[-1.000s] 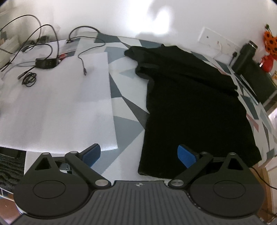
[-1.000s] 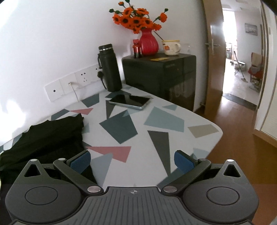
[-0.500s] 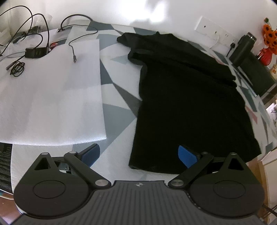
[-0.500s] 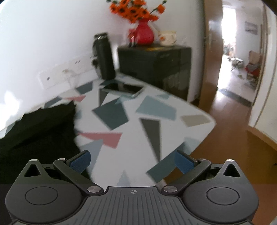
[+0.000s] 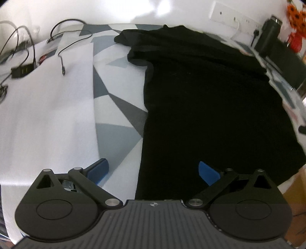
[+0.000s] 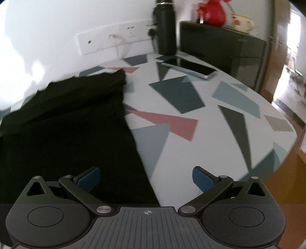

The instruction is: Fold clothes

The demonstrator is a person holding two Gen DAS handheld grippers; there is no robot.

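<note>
A black T-shirt lies flat on the patterned table, its collar end bunched toward the far wall. My left gripper hovers open above the shirt's near left corner, one blue pad over the table and one over the cloth. In the right wrist view the same black T-shirt fills the left half. My right gripper is open above its near right edge, with nothing between the fingers.
A white foam sheet with cables and a black charger covers the table's left. A phone, a black flask and a dark cabinet with a red vase stand far right. The table's edge drops to the wooden floor.
Both grippers have moved forward over the table toward the shirt's near hem, and the shirt now looks larger in both views. Both stay open.
</note>
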